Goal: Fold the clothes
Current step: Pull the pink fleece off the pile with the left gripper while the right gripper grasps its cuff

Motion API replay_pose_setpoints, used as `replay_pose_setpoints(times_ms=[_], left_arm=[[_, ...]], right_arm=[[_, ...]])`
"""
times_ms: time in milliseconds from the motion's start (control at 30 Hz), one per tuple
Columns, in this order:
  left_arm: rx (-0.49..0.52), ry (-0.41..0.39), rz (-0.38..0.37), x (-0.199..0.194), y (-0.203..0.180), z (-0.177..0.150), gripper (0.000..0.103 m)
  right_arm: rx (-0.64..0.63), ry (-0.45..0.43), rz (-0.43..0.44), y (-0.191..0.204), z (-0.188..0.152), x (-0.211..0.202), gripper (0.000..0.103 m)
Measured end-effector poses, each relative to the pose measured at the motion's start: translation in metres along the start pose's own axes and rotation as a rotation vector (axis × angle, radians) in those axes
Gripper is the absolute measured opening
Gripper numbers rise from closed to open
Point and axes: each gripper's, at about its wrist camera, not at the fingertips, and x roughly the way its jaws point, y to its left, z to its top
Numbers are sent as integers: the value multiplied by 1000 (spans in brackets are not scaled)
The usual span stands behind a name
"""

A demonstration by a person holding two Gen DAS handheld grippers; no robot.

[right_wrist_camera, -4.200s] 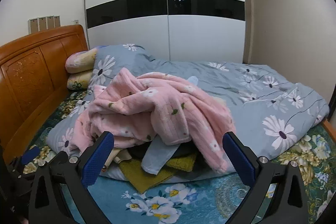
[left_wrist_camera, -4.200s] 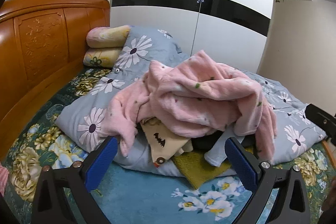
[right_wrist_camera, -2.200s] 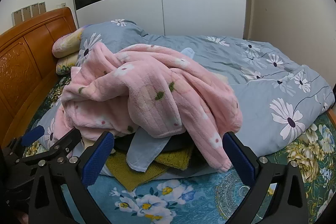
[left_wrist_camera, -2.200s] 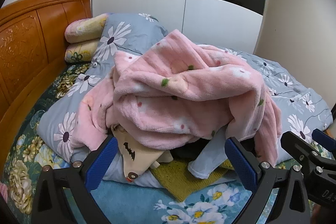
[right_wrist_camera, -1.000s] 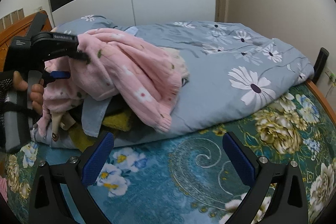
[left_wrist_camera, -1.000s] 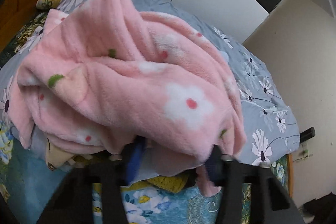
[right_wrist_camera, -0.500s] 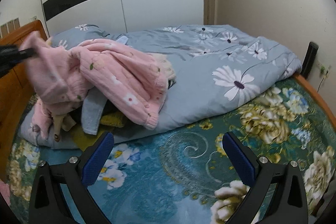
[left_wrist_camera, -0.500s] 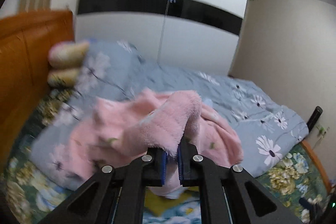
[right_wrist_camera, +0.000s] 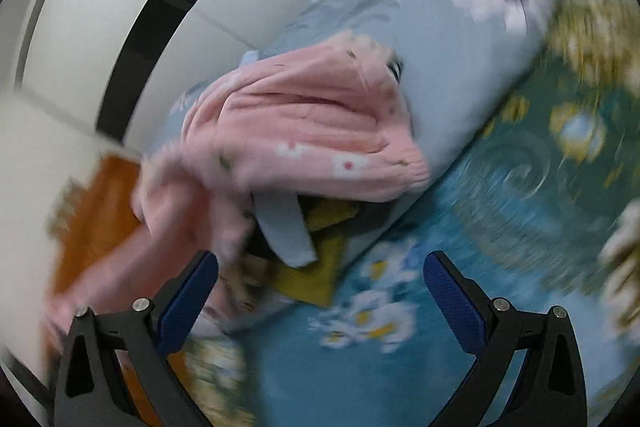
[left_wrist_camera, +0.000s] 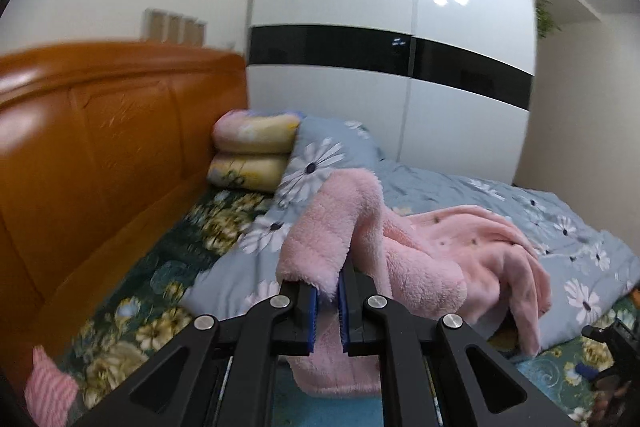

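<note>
A pink fleece garment with small flower prints lies on the bed, partly lifted. My left gripper is shut on a fold of it and holds that fold up above the bed. The garment also shows in the right wrist view, draped over a pile with a light blue piece and a mustard-yellow piece under it. My right gripper is open and empty, tilted, in front of the pile. The right wrist view is blurred.
A grey-blue flowered duvet covers the bed's far side. Two rolled pillows lie by the wooden headboard. A white wardrobe stands behind. A teal flowered sheet is in front.
My left gripper closed on the pink garment and lifted it, then swung left toward the headboard. My right gripper has tilted and swung toward the pile, still open.
</note>
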Motion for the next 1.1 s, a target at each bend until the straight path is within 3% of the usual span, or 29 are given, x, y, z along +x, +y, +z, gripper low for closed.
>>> replay_pose_setpoints(times_ms=[200, 400, 633, 733, 767, 800, 833, 967, 1100], left_arm=[[-62, 33, 56, 3, 31, -3, 9], [-101, 53, 94, -5, 50, -6, 9], [-95, 65, 122, -8, 55, -9, 9], [-90, 75, 126, -4, 54, -11, 9], [-89, 78, 127, -3, 53, -12, 9], [-87, 81, 128, -2, 53, -13, 9], [-86, 84, 129, -1, 53, -13, 9], [-79, 96, 133, 3, 51, -17, 9], [-63, 141, 116, 13, 45, -29, 9]], right_arm=[[298, 72, 109, -29, 12, 58, 101], [464, 144, 55, -57, -3, 107, 84], [641, 85, 148, -72, 21, 126, 80], [725, 91, 216, -76, 34, 132, 61], [735, 90, 202, -78, 40, 130, 42], [730, 94, 172, -78, 47, 128, 15], [711, 98, 139, -77, 54, 124, 10], [498, 28, 99, -56, 99, 80, 7], [296, -101, 133, -33, 148, -1, 6]])
